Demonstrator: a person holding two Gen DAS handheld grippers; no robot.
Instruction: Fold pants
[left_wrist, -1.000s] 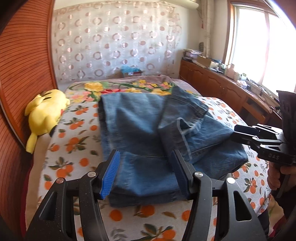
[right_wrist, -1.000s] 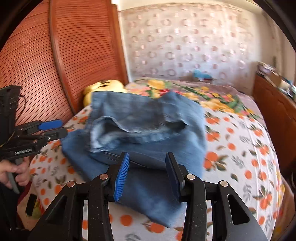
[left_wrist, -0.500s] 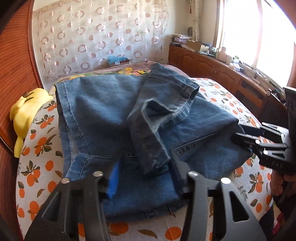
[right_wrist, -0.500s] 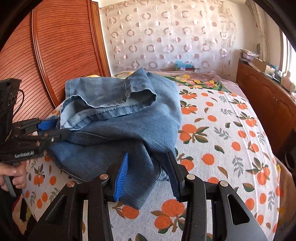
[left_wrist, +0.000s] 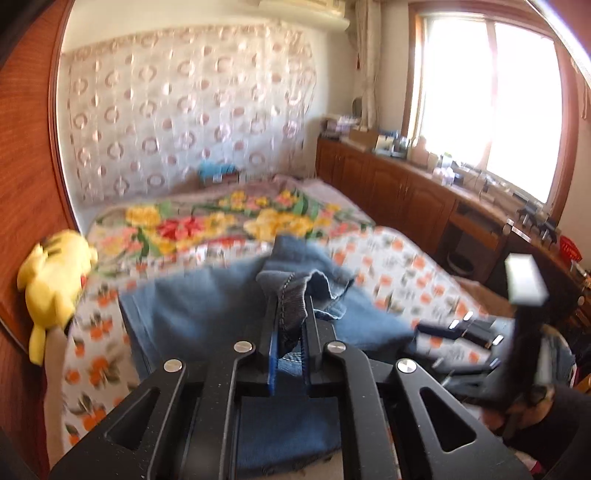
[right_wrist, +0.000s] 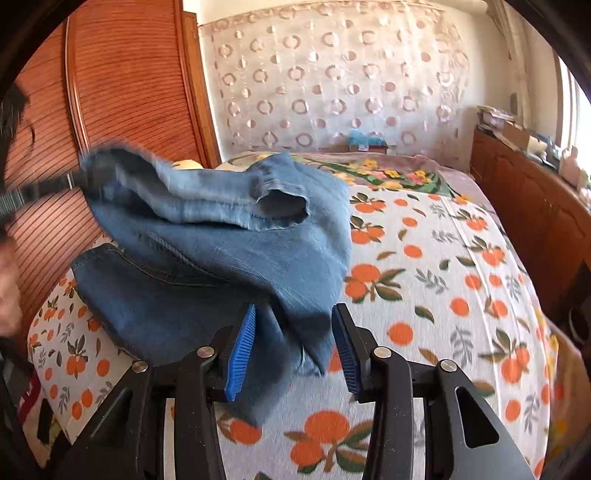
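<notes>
Your left gripper has just closed, clamped on a fold of the jeans, lifting it above the bed. Your right gripper has just opened, fingers apart, denim hanging loosely between them at the near edge.

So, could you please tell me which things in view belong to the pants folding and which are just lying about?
Part of the job:
- jeans
- left hand-held gripper, jaws just closing, now clamped on a denim fold
- right hand-held gripper, open, denim hanging between its pads
- bed, the folding surface

Lying about:
- yellow plush toy
- floral blanket
- cabinet clutter
</notes>
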